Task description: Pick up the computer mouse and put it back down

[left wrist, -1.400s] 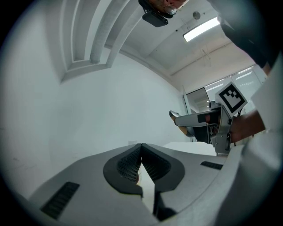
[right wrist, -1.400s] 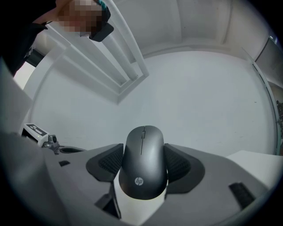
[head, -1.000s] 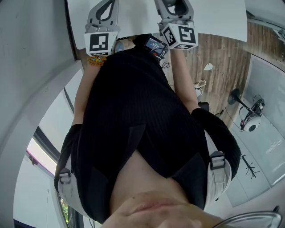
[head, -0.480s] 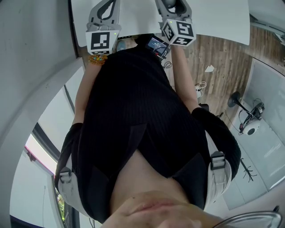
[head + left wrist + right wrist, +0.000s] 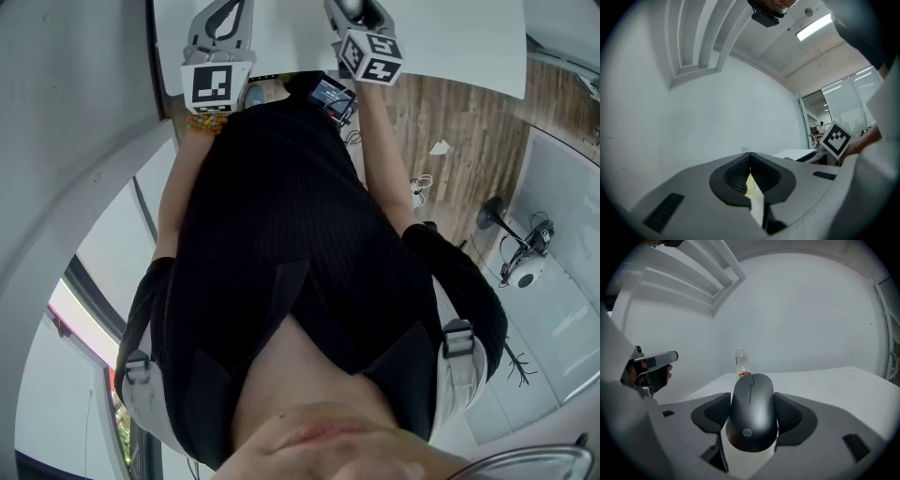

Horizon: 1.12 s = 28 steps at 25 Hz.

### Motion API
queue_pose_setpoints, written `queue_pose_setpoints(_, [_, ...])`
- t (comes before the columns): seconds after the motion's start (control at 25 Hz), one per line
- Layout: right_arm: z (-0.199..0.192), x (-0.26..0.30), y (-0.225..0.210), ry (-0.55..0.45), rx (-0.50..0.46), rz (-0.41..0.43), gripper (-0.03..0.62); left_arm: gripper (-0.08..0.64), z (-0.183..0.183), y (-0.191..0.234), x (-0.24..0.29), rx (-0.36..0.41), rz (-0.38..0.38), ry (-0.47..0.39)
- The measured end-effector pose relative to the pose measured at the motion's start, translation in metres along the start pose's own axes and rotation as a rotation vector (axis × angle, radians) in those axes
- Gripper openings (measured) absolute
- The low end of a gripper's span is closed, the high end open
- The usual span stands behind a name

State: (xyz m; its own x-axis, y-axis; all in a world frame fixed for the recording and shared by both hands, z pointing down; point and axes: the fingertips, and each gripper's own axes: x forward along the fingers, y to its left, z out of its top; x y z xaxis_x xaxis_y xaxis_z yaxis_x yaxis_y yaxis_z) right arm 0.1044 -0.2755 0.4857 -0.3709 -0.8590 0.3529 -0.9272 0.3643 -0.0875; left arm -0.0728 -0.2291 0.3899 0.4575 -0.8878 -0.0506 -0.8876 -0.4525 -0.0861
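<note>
A dark grey computer mouse (image 5: 752, 413) lies between the jaws of my right gripper (image 5: 753, 405), which is shut on its sides and holds it over the white table (image 5: 834, 385). In the head view the right gripper (image 5: 354, 9) reaches over the table's near edge, its marker cube (image 5: 370, 54) tilted. My left gripper (image 5: 750, 161) is shut with its ribbed pads meeting and nothing between them. It hovers beside the right one, at the upper left of the head view (image 5: 220, 23).
A small clear bottle with a red label (image 5: 742, 364) stands on the table behind the mouse, near the white wall (image 5: 811, 310). My own black-clad torso (image 5: 281, 281) fills most of the head view. Wooden floor (image 5: 469, 122) shows at the right.
The right gripper has moved farther over the table and its marker cube has tilted. The left gripper has stayed where it was.
</note>
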Motion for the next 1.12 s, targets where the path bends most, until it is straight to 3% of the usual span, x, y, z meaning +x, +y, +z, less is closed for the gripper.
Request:
queue_pose_setpoints(0.52, [-0.070,0.021,-0.016,0.213,0.016,-0.018,0.278,0.014,-0.004,0.001,0.000,-0.016,0.006,0.009])
queue_pose_setpoints(1.12, [-0.117,0.030,-0.022,0.350,0.010,-0.033,0.278,0.014,-0.007,0.002,0.000,-0.020,0.005,0.018])
